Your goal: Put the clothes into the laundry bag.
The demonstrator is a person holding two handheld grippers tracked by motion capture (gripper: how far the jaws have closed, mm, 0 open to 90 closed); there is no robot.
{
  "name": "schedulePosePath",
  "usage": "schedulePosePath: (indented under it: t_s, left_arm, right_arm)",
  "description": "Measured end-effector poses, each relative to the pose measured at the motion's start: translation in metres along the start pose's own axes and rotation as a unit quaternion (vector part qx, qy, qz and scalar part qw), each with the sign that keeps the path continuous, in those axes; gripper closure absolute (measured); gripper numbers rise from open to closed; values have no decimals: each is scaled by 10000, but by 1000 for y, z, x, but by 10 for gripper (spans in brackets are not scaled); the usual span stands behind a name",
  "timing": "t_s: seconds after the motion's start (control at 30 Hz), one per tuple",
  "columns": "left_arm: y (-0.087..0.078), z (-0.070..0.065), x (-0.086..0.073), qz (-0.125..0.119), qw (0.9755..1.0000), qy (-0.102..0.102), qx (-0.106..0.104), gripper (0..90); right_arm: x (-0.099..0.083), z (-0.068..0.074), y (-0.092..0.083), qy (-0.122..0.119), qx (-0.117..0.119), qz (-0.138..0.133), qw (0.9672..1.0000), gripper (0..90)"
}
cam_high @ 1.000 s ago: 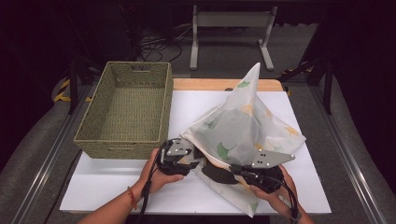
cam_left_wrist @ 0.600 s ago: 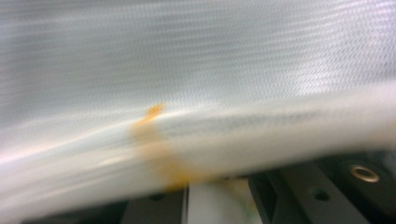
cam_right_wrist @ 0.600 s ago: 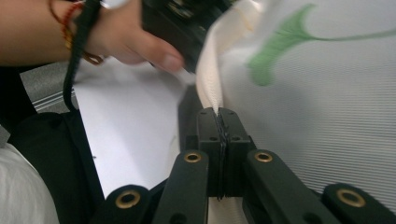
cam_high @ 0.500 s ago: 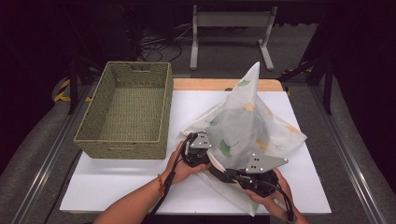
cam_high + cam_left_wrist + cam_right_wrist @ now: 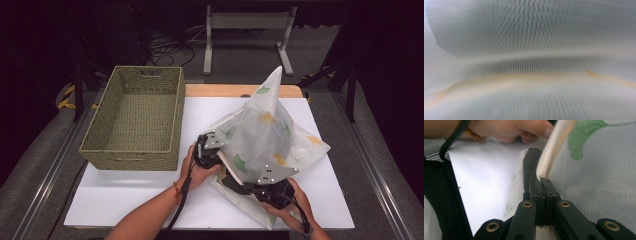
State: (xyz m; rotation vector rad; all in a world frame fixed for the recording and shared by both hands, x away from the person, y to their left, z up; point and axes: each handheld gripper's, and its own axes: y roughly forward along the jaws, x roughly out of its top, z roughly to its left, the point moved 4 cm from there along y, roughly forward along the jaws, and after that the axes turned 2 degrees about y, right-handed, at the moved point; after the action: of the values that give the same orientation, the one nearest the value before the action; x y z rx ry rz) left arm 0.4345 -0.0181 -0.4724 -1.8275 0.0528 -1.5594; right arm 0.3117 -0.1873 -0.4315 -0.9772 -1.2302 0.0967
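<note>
Centrally, right gripper [image 5: 541, 195]: jaws pressed together on the cream hem of the mesh bag [image 5: 270, 135]. Left gripper [image 5: 212, 150]: tips buried in the bag's left fold; its own view shows blurred mesh close up, the jaws have just been closing then easing apart slightly, grip cannot be told. Bag: white mesh, ginkgo-leaf print, tented to a peak, on the white table [image 5: 125, 200]. Wicker basket [image 5: 135, 120]: to the left, near.
</note>
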Motion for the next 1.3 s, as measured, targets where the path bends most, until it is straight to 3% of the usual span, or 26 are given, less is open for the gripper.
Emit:
schedulePosePath:
  t_s: [0.1, 0.13, 0.2, 0.3, 0.43, 0.5, 0.53, 0.7, 0.8, 0.83, 0.87, 0.93, 0.97, 1.0, 1.07, 1.13, 1.2, 1.3]
  left_arm:
    - [-19, -7, 0, 3, 9993, 303, -235, 733]
    - [-27, -10, -1, 49, 9987, 376, -338, 676]
    - [-39, -15, -3, 79, 9983, 420, -399, 637]
    - [-55, -22, -6, 152, 9969, 548, -535, 433]
    - [-75, -33, -8, 6, 9945, 621, -837, 385]
    - [-79, -39, -11, 53, 9937, 642, -916, 349]
    - [-78, -44, -14, 174, 9932, 740, -880, 282]
    - [-64, -54, -19, 383, 9912, 778, -996, 247]
    - [-46, -61, -17, 435, 9896, 824, -1095, 273]
    - [-36, -63, -14, 472, 9891, 953, -1015, 315]
    - [-36, -63, -14, 472, 9891, 953, -1015, 328]
    - [-24, -61, -11, 359, 9921, 953, -726, 369]
    - [-20, -59, -10, 346, 9930, 902, -675, 473]
    - [-17, -56, -10, 287, 9937, 890, -625, 516]
    - [-12, -51, -8, 186, 9946, 782, -662, 612]
    - [-10, -49, -6, 159, 9943, 823, -654, 723]
    - [-8, -47, -4, 167, 9947, 861, -536, 768]
    - [-2, -44, 1, 184, 9962, 835, -184, 808]
  right_arm:
    - [0, -2, -2, 35, -56, -32, 10000, 893]
    - [1, -3, -4, 48, -123, -91, 9999, 893]
    - [1, -4, -5, 58, -147, -117, 9998, 892]
    - [3, -5, -9, 132, -211, -206, 9995, 892]
    - [4, -7, -12, 236, -208, -318, 9990, 893]
    - [4, -7, -12, 234, -212, -330, 9990, 893]
    - [5, -7, -12, 214, -232, -347, 9989, 893]
    - [7, -6, -13, 217, -227, -390, 9987, 893]
    - [8, -3, -13, 193, -189, -425, 9987, 892]
    - [10, -1, -14, 164, -178, -447, 9987, 892]
    - [10, -1, -14, 164, -178, -447, 9987, 892]
    - [10, 0, -14, 128, -148, -452, 9988, 893]
    - [11, 1, -15, 120, -135, -468, 9987, 893]
    - [11, 1, -16, 122, -105, -476, 9987, 892]
    - [11, 1, -16, 127, -70, -474, 9988, 892]
    - [9, 2, -14, 131, -12, -427, 9990, 893]
    - [9, 3, -11, 117, 41, -360, 9993, 892]
    - [8, 4, -7, 94, 140, -294, 9994, 892]
